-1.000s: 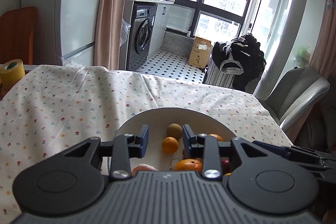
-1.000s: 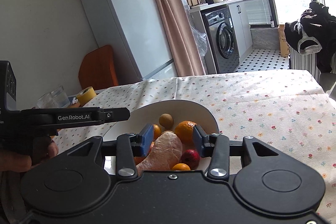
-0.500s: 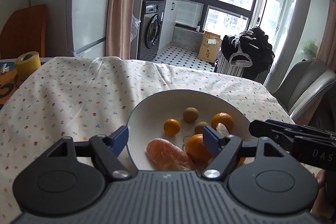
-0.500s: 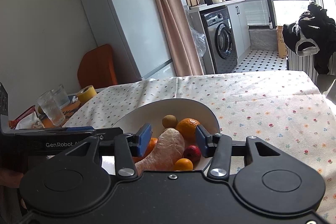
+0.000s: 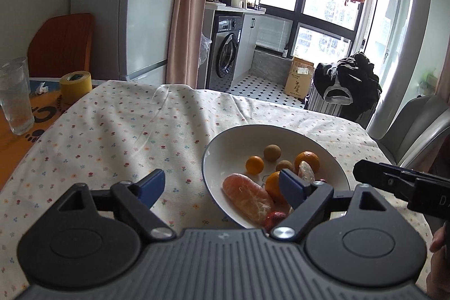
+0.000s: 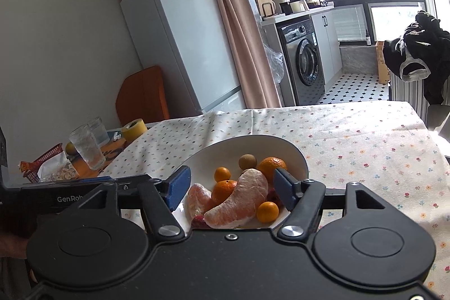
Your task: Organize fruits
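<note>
- Left claw [image 5: 222,189]: spread wide and released, nothing between its blue pads; held level just above the bench, right pad over the near-left rim of the white bowl [image 5: 323,151].
- Right claw [image 6: 229,189]: also released and parted, held low at the bowl's near edge, looking in over the fruit without touching any.
- Bowl sits on the floral tablecloth [image 5: 126,137], near the bench's near edge.
- Contents: two peeled pomelo segments [image 6: 242,201], tangerines [image 6: 272,165], small kumquats [image 6: 267,211], brown longans [image 6: 247,160], a red fruit partly hidden.
- Bench's left end, well apart: water glass [image 5: 15,97], yellow tape roll [image 5: 76,82].
</note>
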